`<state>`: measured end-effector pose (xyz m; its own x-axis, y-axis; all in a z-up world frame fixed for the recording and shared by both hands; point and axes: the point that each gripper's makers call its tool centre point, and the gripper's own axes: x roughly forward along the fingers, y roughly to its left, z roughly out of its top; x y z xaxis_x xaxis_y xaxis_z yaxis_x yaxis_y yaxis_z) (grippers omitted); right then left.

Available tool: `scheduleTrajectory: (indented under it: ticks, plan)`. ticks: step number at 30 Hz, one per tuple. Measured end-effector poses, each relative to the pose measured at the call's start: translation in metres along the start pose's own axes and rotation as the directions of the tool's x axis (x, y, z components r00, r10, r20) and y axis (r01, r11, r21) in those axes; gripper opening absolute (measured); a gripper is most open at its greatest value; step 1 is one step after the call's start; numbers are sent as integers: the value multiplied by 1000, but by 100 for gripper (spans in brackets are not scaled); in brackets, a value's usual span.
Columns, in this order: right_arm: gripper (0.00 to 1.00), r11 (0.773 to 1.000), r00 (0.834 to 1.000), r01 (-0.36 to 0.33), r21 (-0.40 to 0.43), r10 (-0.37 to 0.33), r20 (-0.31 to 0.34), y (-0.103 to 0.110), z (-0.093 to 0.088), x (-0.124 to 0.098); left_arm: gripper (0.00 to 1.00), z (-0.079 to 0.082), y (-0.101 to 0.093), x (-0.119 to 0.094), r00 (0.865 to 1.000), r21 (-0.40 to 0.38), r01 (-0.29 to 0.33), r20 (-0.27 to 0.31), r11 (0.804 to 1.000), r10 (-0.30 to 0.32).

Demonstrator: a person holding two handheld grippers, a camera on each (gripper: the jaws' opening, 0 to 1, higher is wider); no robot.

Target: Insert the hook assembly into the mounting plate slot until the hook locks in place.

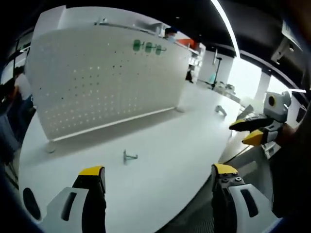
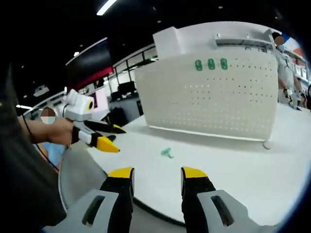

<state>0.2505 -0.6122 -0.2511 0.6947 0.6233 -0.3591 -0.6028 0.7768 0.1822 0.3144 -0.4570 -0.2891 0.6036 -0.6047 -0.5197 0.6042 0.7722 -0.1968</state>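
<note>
- Hook (image 1: 129,156) lies loose on the white table (image 1: 184,141), in front of the pegboard (image 1: 107,73), apart from it.
- I see the left gripper (image 1: 158,177) jaws spread, holding nothing.
- Right gripper (image 2: 156,175) parted too — empty, short of the hook.

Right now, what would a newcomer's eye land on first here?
The big white pegboard standing upright at the far side of the white table, with three green pieces near its top edge. Then the small hook lying alone on the table in front of it, and both grippers hovering at the near edge, jaws open and empty.
</note>
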Motion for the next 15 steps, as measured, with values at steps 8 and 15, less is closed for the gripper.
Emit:
scheduleTrajectory:
  ticks: [8, 15]
  plan:
    - [37, 1000, 1000, 9, 7, -8, -19, -8, -3, 6, 89, -7, 11, 32, 998, -6, 33, -44, 999, -33]
    - [37, 1000, 999, 17, 18, -16, -40, -17, -6, 10, 88, -16, 24, 59, 995, -21, 49, -83, 999, -51]
